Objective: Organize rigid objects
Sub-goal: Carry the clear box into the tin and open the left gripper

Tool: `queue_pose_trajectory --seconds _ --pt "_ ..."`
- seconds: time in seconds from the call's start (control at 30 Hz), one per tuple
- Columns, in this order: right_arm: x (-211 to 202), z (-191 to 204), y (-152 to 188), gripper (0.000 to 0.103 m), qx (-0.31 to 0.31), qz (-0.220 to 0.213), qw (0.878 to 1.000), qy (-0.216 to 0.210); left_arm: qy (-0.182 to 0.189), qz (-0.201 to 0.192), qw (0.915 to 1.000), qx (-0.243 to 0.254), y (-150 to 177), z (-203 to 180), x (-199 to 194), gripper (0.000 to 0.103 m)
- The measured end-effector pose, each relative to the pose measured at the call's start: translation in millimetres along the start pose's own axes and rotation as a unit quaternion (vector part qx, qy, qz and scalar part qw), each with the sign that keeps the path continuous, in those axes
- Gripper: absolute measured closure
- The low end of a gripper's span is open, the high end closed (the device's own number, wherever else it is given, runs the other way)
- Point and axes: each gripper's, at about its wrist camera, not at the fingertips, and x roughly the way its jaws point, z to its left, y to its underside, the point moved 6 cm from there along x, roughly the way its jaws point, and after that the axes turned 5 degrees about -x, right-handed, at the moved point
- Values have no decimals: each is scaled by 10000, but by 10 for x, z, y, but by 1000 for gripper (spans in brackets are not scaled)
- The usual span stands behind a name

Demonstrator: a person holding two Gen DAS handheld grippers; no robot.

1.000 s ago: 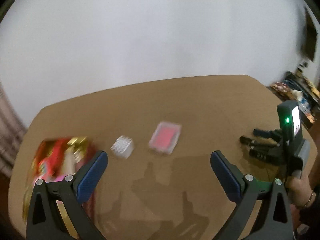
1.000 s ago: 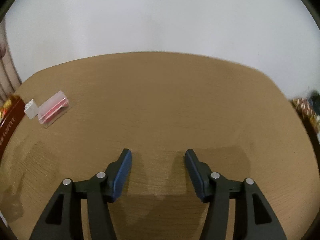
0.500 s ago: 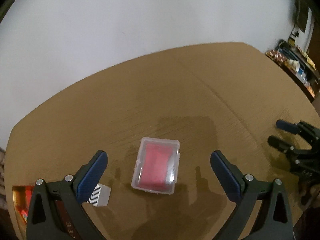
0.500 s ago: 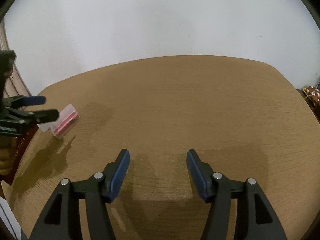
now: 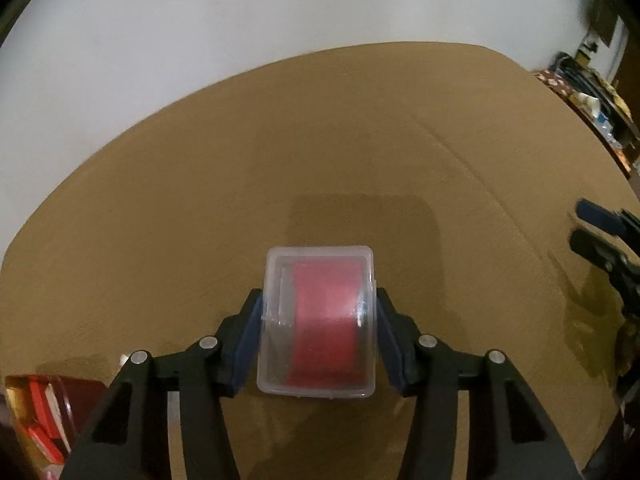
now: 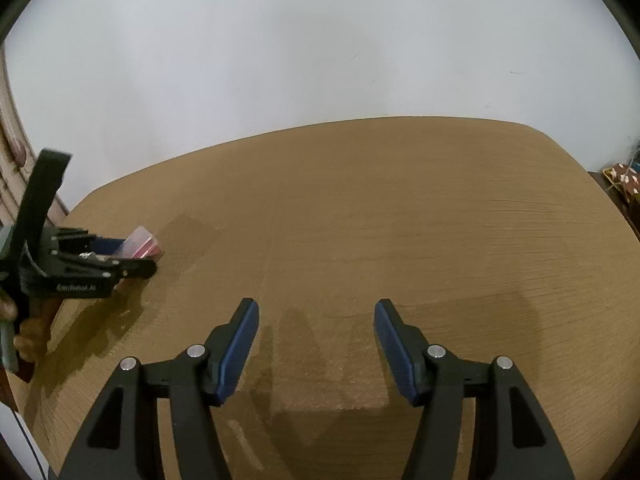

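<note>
A clear plastic box (image 5: 318, 320) with a red pack inside lies on the brown wooden table (image 5: 360, 140). My left gripper (image 5: 319, 295) points steeply down over it, and its jaws are closing with the box between them. Both blue pads (image 5: 250, 328) touch the box's long sides. From the right wrist view, the same box (image 6: 140, 242) pokes out of the left gripper (image 6: 134, 256) at the table's left edge. My right gripper (image 6: 316, 304) hovers open over bare wood with nothing between its fingers. It also shows at the right edge of the left wrist view (image 5: 581, 223).
A red and gold box (image 5: 44, 412) sits at the table's near left corner. The corner of a small white object (image 5: 125, 359) peeks out beside my left finger. A cluttered shelf (image 5: 592, 96) stands past the table's right end. A white wall runs behind.
My left gripper came down over the clear box, and its jaws went from wide open to closing against the box's sides. The right gripper shifted only slightly.
</note>
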Motion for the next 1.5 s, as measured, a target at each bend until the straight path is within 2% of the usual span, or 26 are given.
queue_pose_trajectory --seconds 0.1,0.17,0.3,0.37,0.5,0.6,0.7,0.73,0.8,0.87,0.93,1.07,1.33,1.43,1.5 --pt "-9 -41 -4 41 68 -40 10000 11 166 -52 9998 -36 148 -186 -153 55" --pt "-17 -29 1 41 76 -40 10000 12 96 -208 9997 -42 259 -333 -331 55" --pt "-14 -40 9 41 82 -37 10000 13 73 -433 9977 -508 585 -516 -844 54" --pt "-6 -67 -2 41 85 -27 10000 20 13 -545 9955 -769 808 -471 -1160 54" --pt "23 -24 5 41 56 50 10000 47 -333 -656 9889 -1293 1108 -28 -1713 54" --pt "16 33 -43 41 22 114 9999 70 -850 -654 9807 -1635 1335 604 -2026 54" --pt "46 44 -39 41 11 160 9998 118 -1270 -428 9760 -1716 1539 1159 -2043 54" --pt "59 42 -34 41 6 173 9998 125 -1317 -361 9743 -1789 1586 1313 -2007 54" --pt "81 49 -31 41 -3 208 9997 141 -1145 -255 9753 -1872 1715 1572 -1945 54" --pt "127 79 -24 41 -22 254 9995 164 -1298 -210 9747 -1806 1742 1632 -1845 54" --pt "158 97 -19 41 -41 298 9994 186 -1074 -136 9791 -1720 1765 1631 -1744 54" --pt "196 125 -13 41 -65 340 9992 216 -997 -42 9814 -1642 1794 1605 -1594 54" --pt "218 148 -8 41 -78 362 9990 234 -780 161 9820 -1712 1920 1590 -1390 54" --pt "212 146 -6 41 -75 360 9990 235 -855 217 9817 -1685 1964 1605 -1333 54" --pt "216 151 -6 41 -72 358 9991 232 -722 196 9809 -1795 1978 1634 -1327 52"
